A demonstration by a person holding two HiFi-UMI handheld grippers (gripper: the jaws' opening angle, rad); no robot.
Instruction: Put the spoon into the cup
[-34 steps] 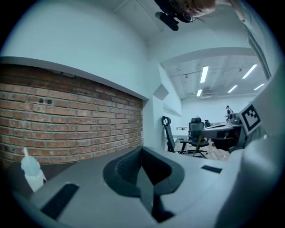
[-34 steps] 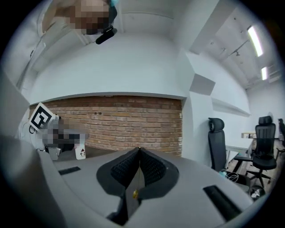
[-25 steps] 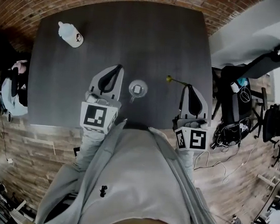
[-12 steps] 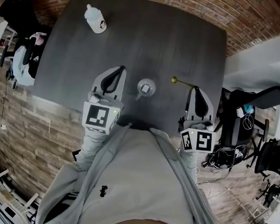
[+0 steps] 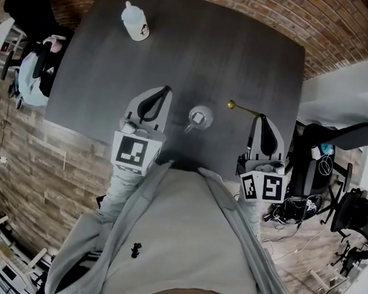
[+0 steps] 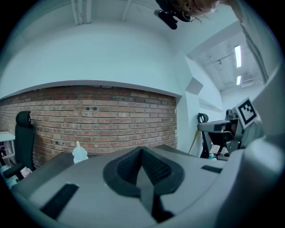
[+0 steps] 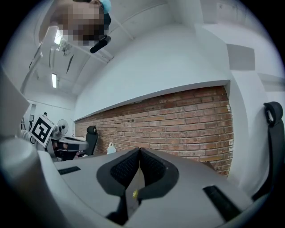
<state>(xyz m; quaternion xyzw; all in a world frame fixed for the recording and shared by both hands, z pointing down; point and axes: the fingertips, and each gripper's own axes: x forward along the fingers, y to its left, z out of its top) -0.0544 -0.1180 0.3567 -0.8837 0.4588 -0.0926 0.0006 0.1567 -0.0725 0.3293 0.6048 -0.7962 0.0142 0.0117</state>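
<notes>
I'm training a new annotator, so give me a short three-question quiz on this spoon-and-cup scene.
1. True or false: the spoon already sits in the cup.
2. What holds the spoon? A) the right gripper B) the cup C) nothing
3. What stands near the table's far left corner?
Key: 1 false; 2 A; 3 the white bottle.

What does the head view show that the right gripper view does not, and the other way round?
Only the head view: the clear glass cup and the round bowl of the gold metal spoon. Only the right gripper view: the gold handle tip between the shut jaws of the right tool. Both: the white plastic bottle and the red brick wall.
</notes>
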